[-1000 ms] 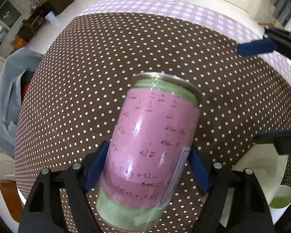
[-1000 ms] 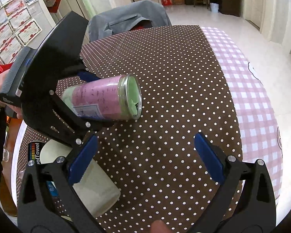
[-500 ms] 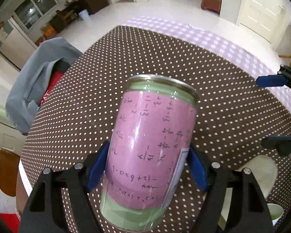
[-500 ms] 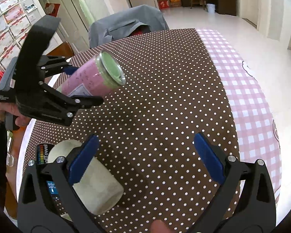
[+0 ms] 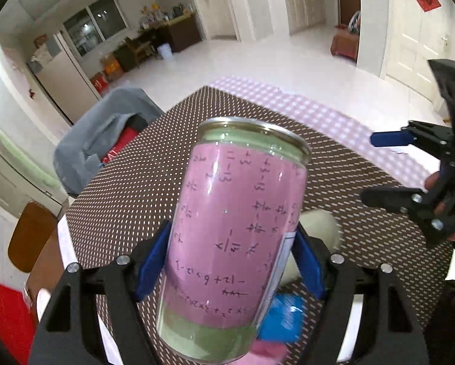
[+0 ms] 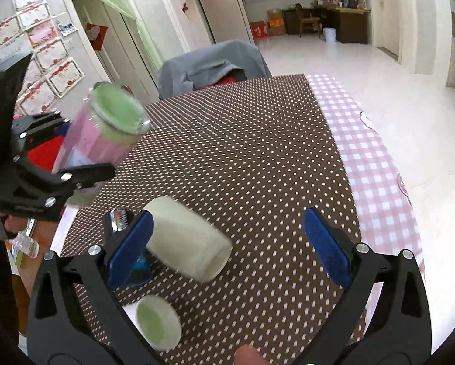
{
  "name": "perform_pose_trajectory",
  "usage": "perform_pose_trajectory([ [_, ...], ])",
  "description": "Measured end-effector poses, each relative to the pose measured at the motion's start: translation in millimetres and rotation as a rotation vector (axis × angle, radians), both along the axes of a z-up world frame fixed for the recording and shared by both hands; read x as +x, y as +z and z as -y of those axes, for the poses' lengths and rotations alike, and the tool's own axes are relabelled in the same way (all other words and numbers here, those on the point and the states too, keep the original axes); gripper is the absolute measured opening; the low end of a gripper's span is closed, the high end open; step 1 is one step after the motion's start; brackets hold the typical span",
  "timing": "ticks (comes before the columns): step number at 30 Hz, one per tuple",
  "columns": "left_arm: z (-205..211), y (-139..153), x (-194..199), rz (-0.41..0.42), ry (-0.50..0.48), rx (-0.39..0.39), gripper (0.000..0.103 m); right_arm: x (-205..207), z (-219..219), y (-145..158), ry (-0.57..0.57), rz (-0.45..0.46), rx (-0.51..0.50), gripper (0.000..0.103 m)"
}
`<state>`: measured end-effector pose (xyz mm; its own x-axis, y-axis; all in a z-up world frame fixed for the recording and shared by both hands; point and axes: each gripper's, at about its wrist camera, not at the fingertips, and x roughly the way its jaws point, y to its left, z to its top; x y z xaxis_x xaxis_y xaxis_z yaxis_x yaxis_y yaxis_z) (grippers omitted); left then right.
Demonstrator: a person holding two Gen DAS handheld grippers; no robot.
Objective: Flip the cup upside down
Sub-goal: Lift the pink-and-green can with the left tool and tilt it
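The cup (image 5: 230,237) is a clear tumbler with a pink and green lining and handwritten maths marks. My left gripper (image 5: 227,261) is shut on its sides with blue pads and holds it in the air above the brown dotted tablecloth (image 5: 142,182). In the right wrist view the cup (image 6: 105,133) is tilted at the left, with its metal-rimmed end pointing up and toward the camera. My right gripper (image 6: 227,243) is open and empty, over the table's near side.
A white paper towel roll (image 6: 184,237) lies on the table between my right gripper's fingers. A small cup with green inside (image 6: 157,322) stands near the front edge. A chair with a grey jacket (image 6: 209,64) is at the far side. A pink checked cloth (image 6: 370,152) covers the right part.
My left gripper has lifted the cup and tilted it upward, so its rimmed end now points up. My right gripper stays open and has drawn back a little.
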<state>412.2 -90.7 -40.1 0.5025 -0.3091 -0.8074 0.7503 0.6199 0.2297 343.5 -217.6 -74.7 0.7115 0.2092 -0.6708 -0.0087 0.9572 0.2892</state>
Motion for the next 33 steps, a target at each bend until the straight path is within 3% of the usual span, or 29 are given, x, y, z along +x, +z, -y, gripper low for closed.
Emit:
perform_pose_trajectory([
  [7, -23.2, 8.0, -94.9, 0.022, 0.007, -0.016, 0.074, -55.0, -22.1, 8.3, 0.033, 0.047, -0.003, 0.097],
  [15, -34.8, -28.6, -176.7, -0.032, 0.028, 0.004, 0.074, -104.2, -28.2, -0.3, 0.043, 0.048, 0.004, 0.097],
  [25, -28.3, -84.2, -231.0, -0.088, 0.033, 0.025, 0.074, -156.1, -11.6, -24.8, 0.008, 0.018, -0.017, 0.097],
  [33, -14.9, -119.9, -235.4, -0.100, 0.028, 0.070, 0.075, -171.2, -12.0, -36.1, 0.003, 0.005, -0.019, 0.097],
])
